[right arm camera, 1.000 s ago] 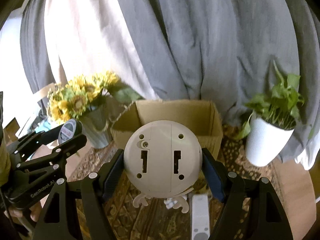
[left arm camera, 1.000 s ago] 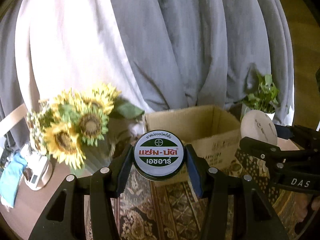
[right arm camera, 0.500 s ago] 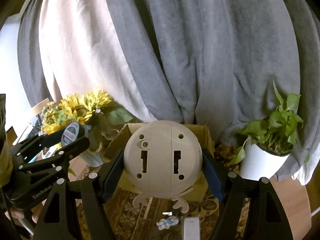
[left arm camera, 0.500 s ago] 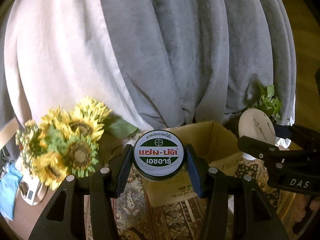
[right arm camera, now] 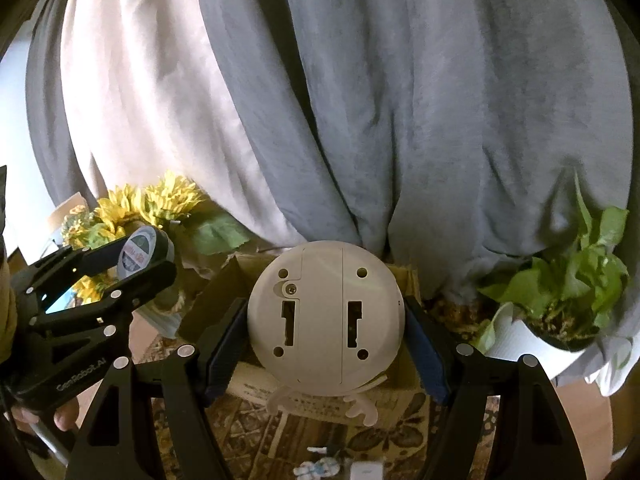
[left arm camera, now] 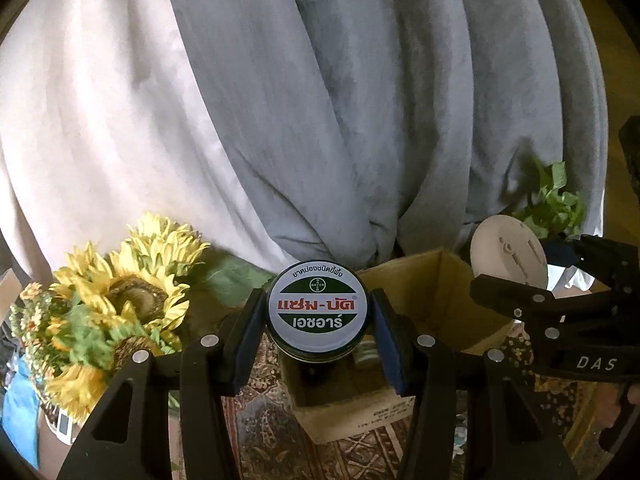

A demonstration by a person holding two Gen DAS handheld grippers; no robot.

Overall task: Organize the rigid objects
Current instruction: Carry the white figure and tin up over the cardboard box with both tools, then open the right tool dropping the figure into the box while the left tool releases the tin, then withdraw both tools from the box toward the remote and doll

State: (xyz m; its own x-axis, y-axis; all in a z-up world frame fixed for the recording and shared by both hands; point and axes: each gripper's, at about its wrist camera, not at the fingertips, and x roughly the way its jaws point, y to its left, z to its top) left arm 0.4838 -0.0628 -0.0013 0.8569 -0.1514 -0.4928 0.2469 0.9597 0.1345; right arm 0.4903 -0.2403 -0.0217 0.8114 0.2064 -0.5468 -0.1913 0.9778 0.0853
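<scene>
"BAYER" on tin lid [left arm camera: 317, 307]; "DAS" on right gripper [left arm camera: 520, 280].

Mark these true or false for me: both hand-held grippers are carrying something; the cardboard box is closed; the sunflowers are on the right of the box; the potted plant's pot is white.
1. Both carry something: true. The left hand-held gripper is shut on a round tin; the right hand-held gripper is shut on a round white device.
2. The cardboard box is closed: false. Its flaps are open.
3. The sunflowers are right of the box: false. They are left.
4. The potted plant has a white pot: true.
</scene>
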